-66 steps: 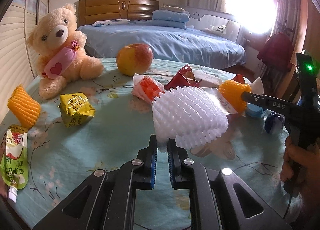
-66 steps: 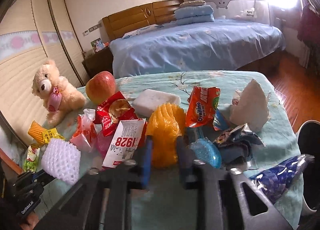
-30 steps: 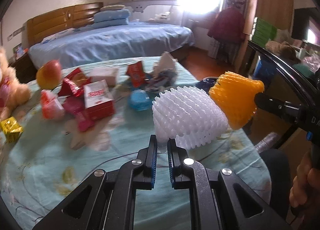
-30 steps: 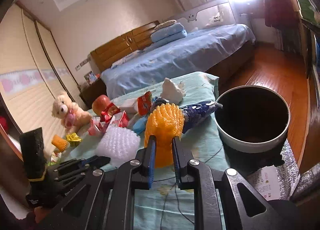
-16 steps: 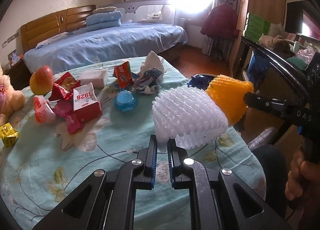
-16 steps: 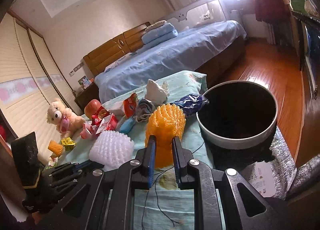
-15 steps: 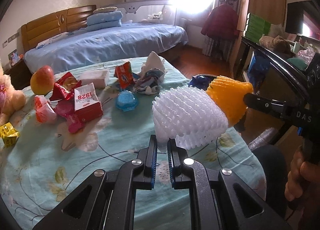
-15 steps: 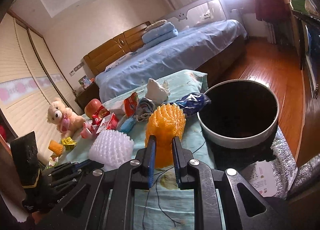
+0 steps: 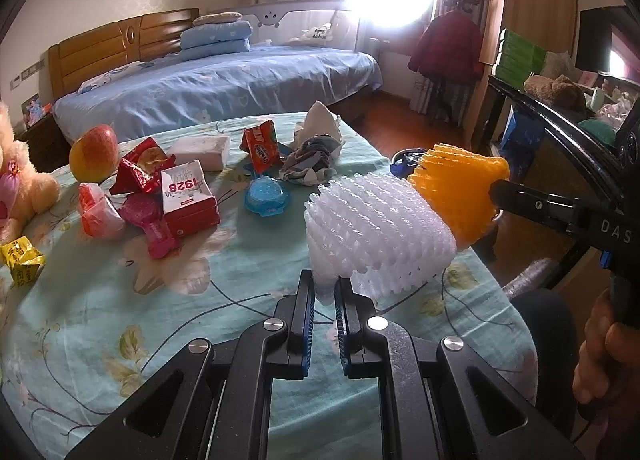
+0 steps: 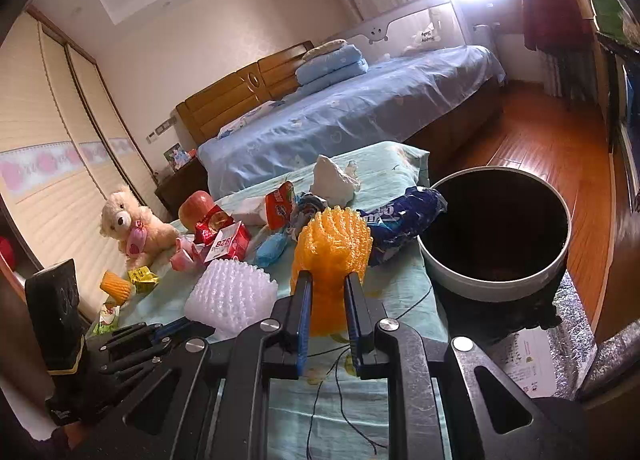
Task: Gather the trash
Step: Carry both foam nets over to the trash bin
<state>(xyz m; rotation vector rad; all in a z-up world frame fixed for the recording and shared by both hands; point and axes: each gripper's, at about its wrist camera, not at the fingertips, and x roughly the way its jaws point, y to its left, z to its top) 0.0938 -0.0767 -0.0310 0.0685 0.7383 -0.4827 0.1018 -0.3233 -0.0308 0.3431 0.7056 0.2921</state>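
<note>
Left jaws pinch ribbed white foam net (image 9: 376,232); right jaws clamp orange foam net (image 10: 332,256).

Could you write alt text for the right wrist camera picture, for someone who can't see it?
The right gripper has its jaws shut on an orange foam net near a dark trash bin. Left of it, the left gripper holds a white foam net above a table littered with wrappers.

Trash-strewn floral tablecloth (image 9: 100,300)
</note>
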